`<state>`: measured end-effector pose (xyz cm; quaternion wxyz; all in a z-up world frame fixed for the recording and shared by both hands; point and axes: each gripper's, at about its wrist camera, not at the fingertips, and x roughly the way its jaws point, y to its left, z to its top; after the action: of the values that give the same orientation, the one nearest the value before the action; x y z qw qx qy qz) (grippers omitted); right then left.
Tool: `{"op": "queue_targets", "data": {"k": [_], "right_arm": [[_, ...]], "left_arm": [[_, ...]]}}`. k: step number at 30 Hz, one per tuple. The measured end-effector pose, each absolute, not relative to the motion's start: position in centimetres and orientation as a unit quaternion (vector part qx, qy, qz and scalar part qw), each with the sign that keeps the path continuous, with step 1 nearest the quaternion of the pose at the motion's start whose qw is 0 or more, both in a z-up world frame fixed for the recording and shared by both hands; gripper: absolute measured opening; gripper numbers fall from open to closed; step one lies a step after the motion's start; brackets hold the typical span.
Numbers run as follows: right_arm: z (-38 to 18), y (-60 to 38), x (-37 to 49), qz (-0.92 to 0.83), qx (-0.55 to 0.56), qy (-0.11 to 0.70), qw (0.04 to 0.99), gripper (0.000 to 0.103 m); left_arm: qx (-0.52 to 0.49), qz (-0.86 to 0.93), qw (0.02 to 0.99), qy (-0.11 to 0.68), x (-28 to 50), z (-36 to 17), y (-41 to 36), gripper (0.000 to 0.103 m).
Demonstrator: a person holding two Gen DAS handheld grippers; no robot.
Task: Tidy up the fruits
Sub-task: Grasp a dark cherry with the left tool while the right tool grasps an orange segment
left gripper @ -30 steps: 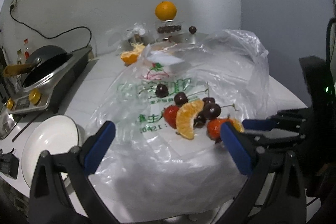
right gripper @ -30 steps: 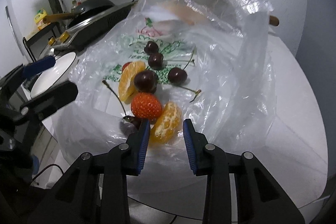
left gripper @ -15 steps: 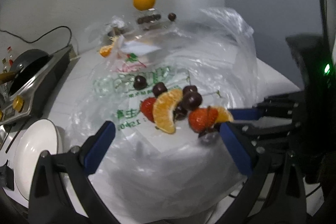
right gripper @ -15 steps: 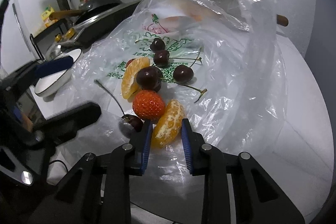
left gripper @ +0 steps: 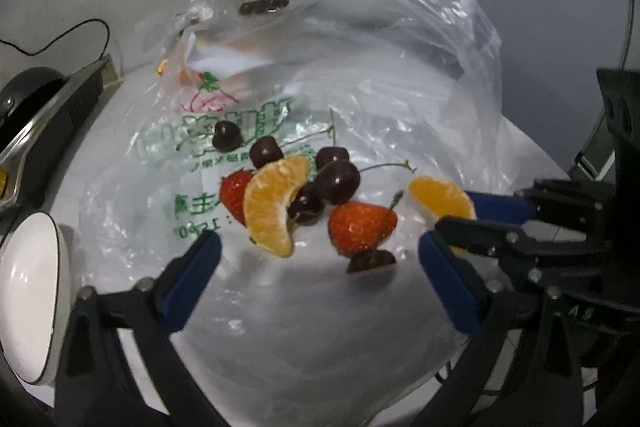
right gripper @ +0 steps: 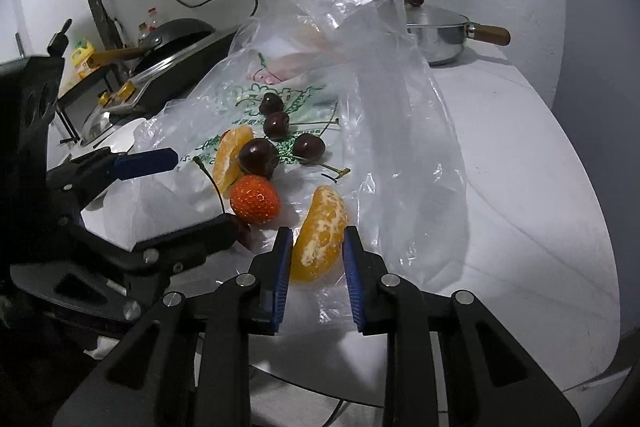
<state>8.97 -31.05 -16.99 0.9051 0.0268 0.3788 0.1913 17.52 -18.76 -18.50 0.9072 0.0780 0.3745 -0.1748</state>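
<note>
- The right gripper (right gripper: 314, 255) has its blue-padded jaws narrowed around a peeled orange tangerine segment (right gripper: 320, 233), one pad on each flat side; it looks gripped, probably to take this piece out of the pile first.
- That segment sits at the near edge of the crumpled clear plastic bag with green print (right gripper: 360, 87), apart from the other fruit, which would make it the easiest to reach.
- The left gripper (left gripper: 320, 271) is spread wide with nothing between its pads, low over the bag just in front of the red strawberry (left gripper: 362, 227), seemingly waiting or steadying the film.
- The remaining fruit lies clustered on the bag: a second tangerine segment (left gripper: 272, 205), dark cherries with stems (left gripper: 336, 181) and another strawberry (left gripper: 234, 197) half hidden behind the segment.
- A dark cherry (left gripper: 370, 261) under the nearer strawberry is partly covered.
- Whether the pads pinch bag film along with the segment cannot be told.
- The white bowl (left gripper: 28, 311) is cut off at the left edge.
</note>
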Motion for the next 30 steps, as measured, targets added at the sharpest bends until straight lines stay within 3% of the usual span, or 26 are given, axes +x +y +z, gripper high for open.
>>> {"op": "queue_targets", "data": {"k": [4,19,26,30], "right_arm": [[-17.4,-31.3,8.8,0.194,0.033,0.381,0.903,0.026],[-17.3,-32.4,8.2,0.208,0.080,0.354,0.908,0.026],[-17.1,-32.5,8.0,0.201,0.078,0.349,0.912,0.026],[-16.6,-32.4,7.6,0.195,0.070,0.340,0.917,0.026]], "left_arm": [[0.085,-0.182,0.898,0.392,17.9,-19.2,-19.5,0.068],[0.095,-0.240,0.867,0.426,17.4,-20.6,-20.9,0.049],[0.074,-0.263,0.861,0.429,17.7,-21.1,-20.6,0.031],[0.066,-0.269,0.861,0.426,17.5,-20.8,-20.3,0.030]]}}
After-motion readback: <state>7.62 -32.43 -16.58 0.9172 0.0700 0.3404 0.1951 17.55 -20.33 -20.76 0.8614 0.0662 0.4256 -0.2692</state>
